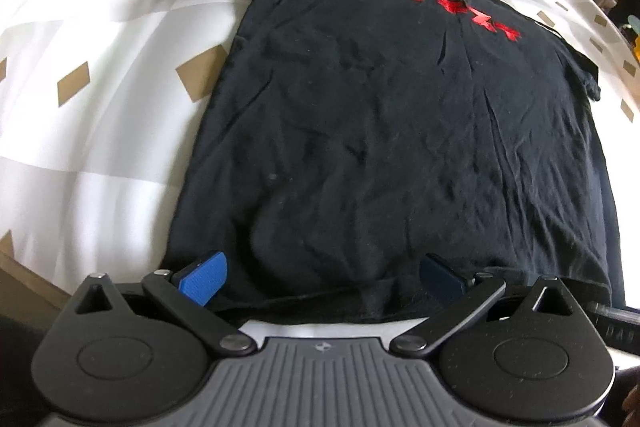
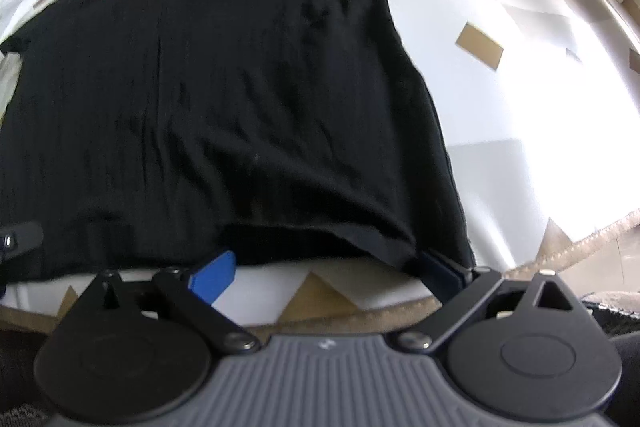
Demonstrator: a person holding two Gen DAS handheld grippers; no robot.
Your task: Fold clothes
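Across the middle of both frames, a black T-shirt (image 1: 380,131) is lying flat on a white patterned bedsheet (image 1: 100,87). At the bottom, the left gripper (image 1: 324,277) and right gripper (image 2: 328,275) are both sitting spread wide at its near hem (image 2: 280,233), gripping nothing.

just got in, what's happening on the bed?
A person holds a gripper in each hand at the near hem of a black T-shirt spread flat on a patterned bedsheet. Left gripper and right gripper both have jaws open at the hem; neither has clamped it. No fold made yet.
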